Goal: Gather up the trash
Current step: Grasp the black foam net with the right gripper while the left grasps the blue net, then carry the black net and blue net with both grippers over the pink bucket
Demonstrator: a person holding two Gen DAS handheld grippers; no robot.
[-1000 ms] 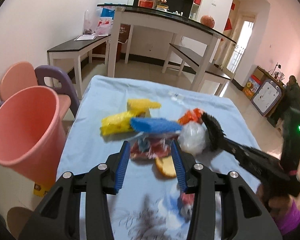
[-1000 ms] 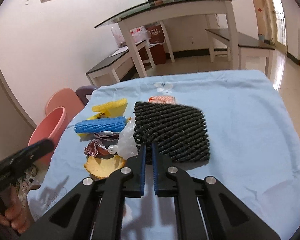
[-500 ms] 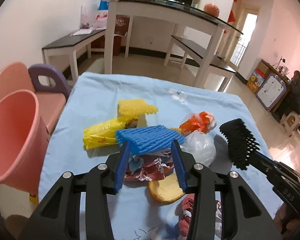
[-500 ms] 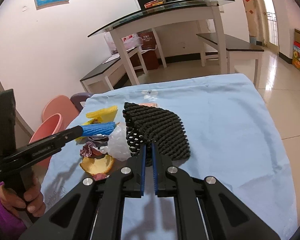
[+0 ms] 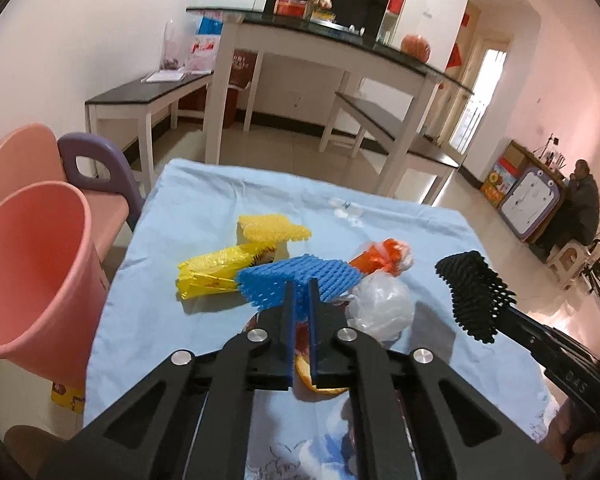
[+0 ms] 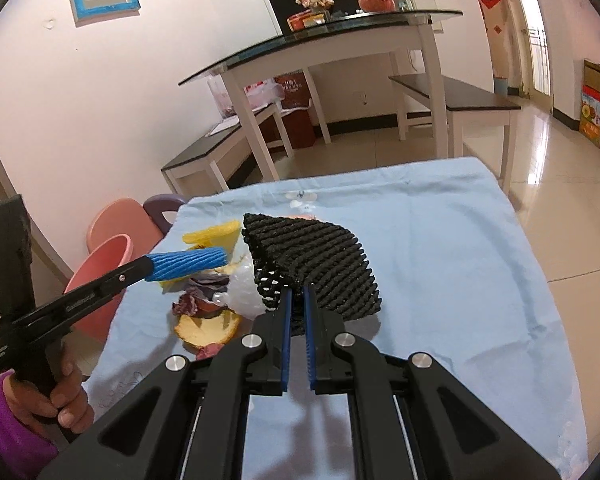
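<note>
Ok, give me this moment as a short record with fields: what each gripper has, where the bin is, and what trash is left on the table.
left gripper: shut on the blue foam net
right gripper: shut on the black foam net
bin: pink bucket, off the table's left edge, upright, open
table: blue cloth
trash left: yellow foam net, yellow wrapper, orange wrapper, clear plastic bag, fruit peel
task status: neither net in the bin yet
</note>
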